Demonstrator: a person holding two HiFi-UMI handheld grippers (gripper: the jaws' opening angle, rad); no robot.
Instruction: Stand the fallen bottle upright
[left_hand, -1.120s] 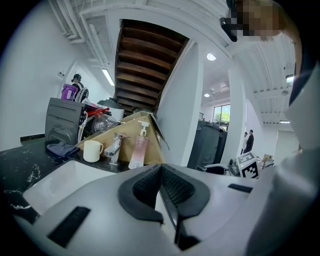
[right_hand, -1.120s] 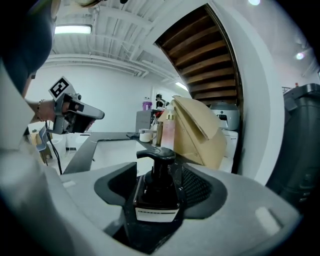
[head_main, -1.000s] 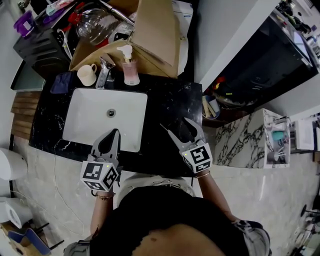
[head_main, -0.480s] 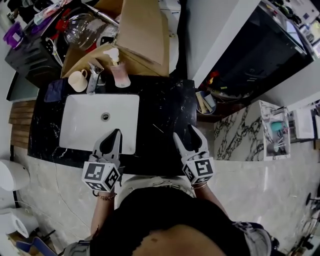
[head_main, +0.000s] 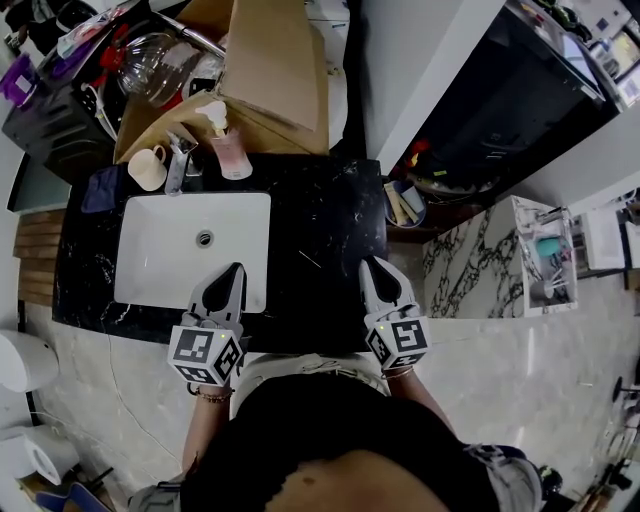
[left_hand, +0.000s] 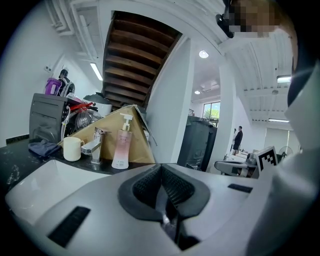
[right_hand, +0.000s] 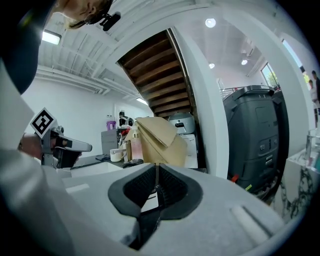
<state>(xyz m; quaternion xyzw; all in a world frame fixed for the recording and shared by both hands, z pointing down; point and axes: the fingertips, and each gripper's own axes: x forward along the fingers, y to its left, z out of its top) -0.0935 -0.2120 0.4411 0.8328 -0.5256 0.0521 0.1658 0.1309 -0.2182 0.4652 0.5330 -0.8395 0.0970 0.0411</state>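
1. Grippers nearest. The left gripper (head_main: 236, 270) hangs over the front right part of the white rectangular glossy sink basin (head_main: 150, 215). Its jaws are clenched tip to tip, ribbed black pads meeting, nothing in them.
2. The right gripper (head_main: 372, 263) is over a bare stretch of the black polished stone counter with white veining (head_main: 320, 230), well right of the basin. Its jaws are closing. In its own view the pads already meet, with nothing between them.
3. The counter is flat, glossy and mostly bare on the right half. The basin is sunk into the left half, with a round metal drain (head_main: 205, 239) at its centre.
4. Back edge of the counter, left to right: dark blue crumpled cloth (head_main: 100, 188), cream ceramic mug (head_main: 147, 170), chrome block-shaped faucet (head_main: 178, 165), pink translucent plastic pump bottle (head_main: 230, 150).
5. The bottle stands upright with its white pump on top, just beside the faucet. It is well apart from both grippers.
6. Behind that row is a large brown cardboard box with open flaps (head_main: 270, 70), leaning against a white wall.
7. Room: pale marble-look floor tiles (head_main: 500, 380) and a white cabinet with dark marble veining (head_main: 470, 270) to the right. A bulky dark grey machine (head_main: 500, 110) stands beyond it.
8. A brown wooden stair underside (left_hand: 135, 55) runs overhead in the left gripper view.
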